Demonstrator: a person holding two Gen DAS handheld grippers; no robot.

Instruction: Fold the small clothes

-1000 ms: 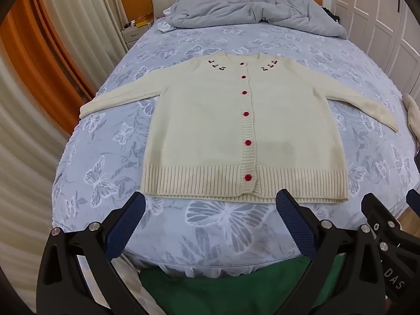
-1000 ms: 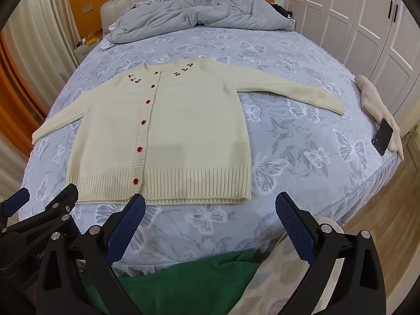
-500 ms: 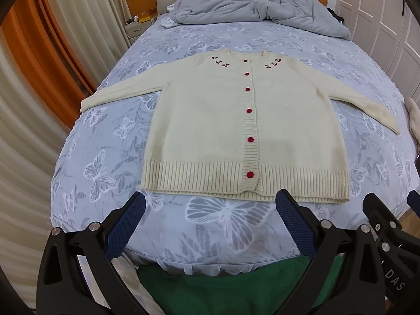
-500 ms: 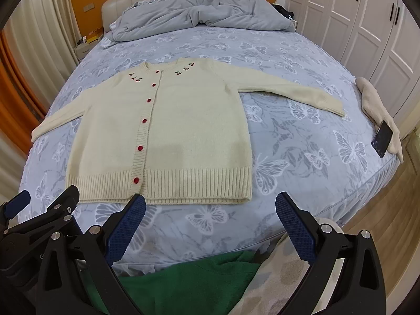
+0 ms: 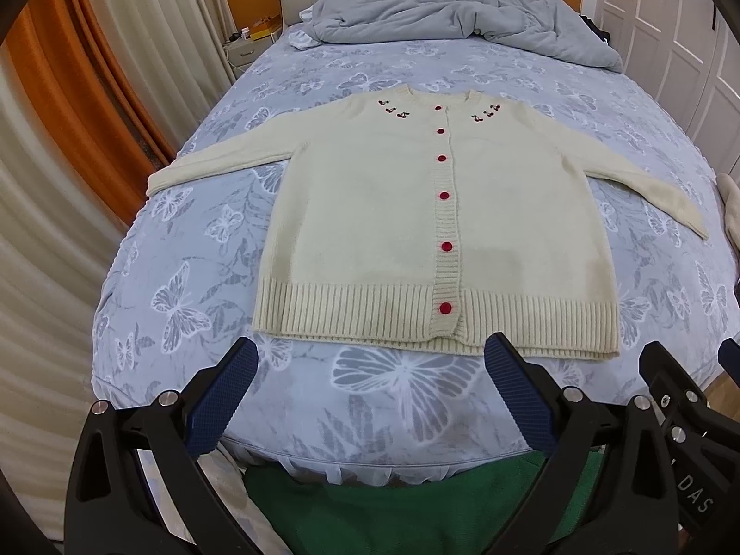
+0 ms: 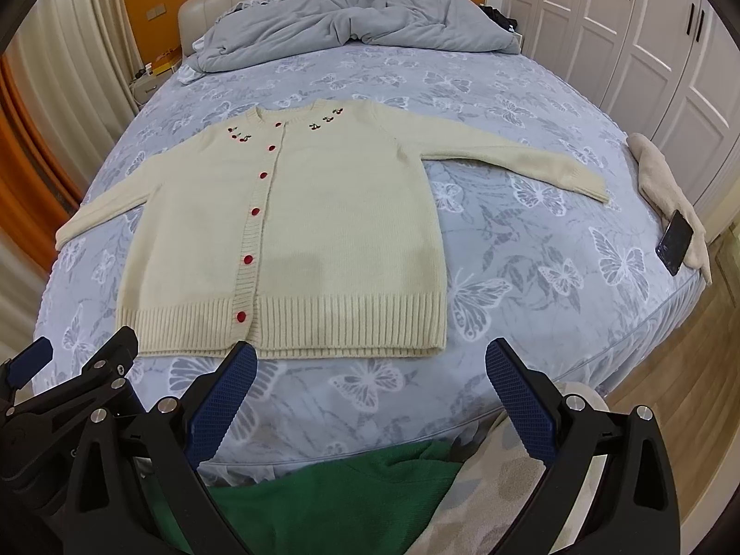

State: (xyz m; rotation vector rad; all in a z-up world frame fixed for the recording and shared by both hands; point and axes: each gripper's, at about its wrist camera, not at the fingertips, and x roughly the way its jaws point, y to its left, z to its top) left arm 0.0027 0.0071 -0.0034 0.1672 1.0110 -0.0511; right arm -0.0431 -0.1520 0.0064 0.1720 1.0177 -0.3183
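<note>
1. Two grippers wait at the foot of the bed [image 5: 194,249]; I see my left gripper [image 5: 370,393] and my right gripper [image 6: 370,393] both with jaws spread wide and nothing between them, hanging off the near mattress edge, apart from the cardigan [image 5: 416,231].
2. I judge no fold is begun; to do it well I would take one sleeve [image 6: 518,157] at the cuff with the nearer gripper, pinch only the knit and not the sheet, and lay it flat across the chest; then the other sleeve [image 5: 217,162] likewise.
3. Cream knit, buttoned shut with red buttons [image 5: 445,307], cherry stitching at the collar, ribbed hem nearest me; it lies face up, smooth, mid-bed, sleeves spread outward; soft and thick, I expect it to drape and stretch if dragged.
</note>
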